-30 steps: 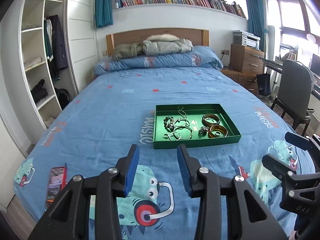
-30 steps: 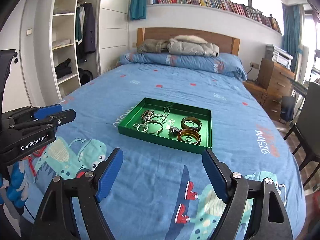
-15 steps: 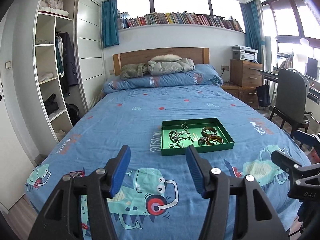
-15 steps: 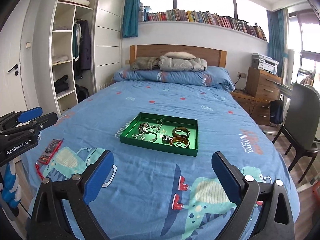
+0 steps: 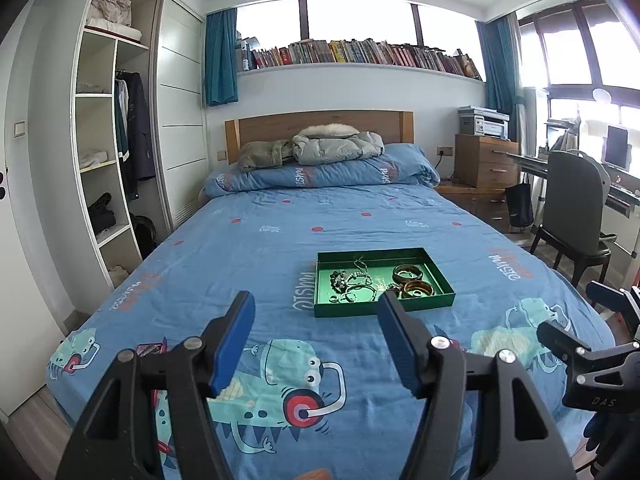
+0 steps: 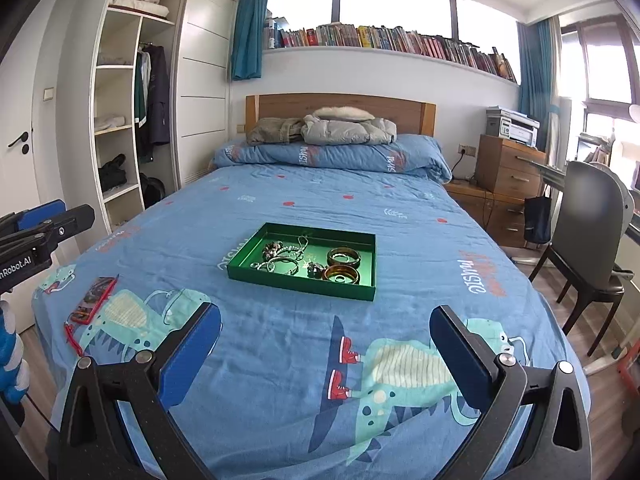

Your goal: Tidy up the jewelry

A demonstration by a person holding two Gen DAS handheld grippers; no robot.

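Both grippers hang over the foot of the bed [image 6: 280, 208], clear of the blue dinosaur cover. The left gripper [image 5: 316, 340] has its jaws opening right now, nothing between the blue pads but air. The right gripper [image 6: 326, 350] stands spread wide, released, gripping nothing either.

The green tray [image 6: 240, 270] sits flat mid-bed, at twelve o'clock from the right gripper and about one o'clock from the left. Inside it, two brown bangles [image 6: 343, 257] lie side by side at the three o'clock end, just touching or near enough that I cannot tell. A tangle of silver bracelets and chains [image 6: 282, 260] fills the middle toward nine o'clock, with a dark beaded piece [image 5: 338, 280] among them. All jewelry is in the tray, well apart from either claw.

Out at nine o'clock from the right gripper, a red phone [image 6: 94, 294] lies near the bed's edge.
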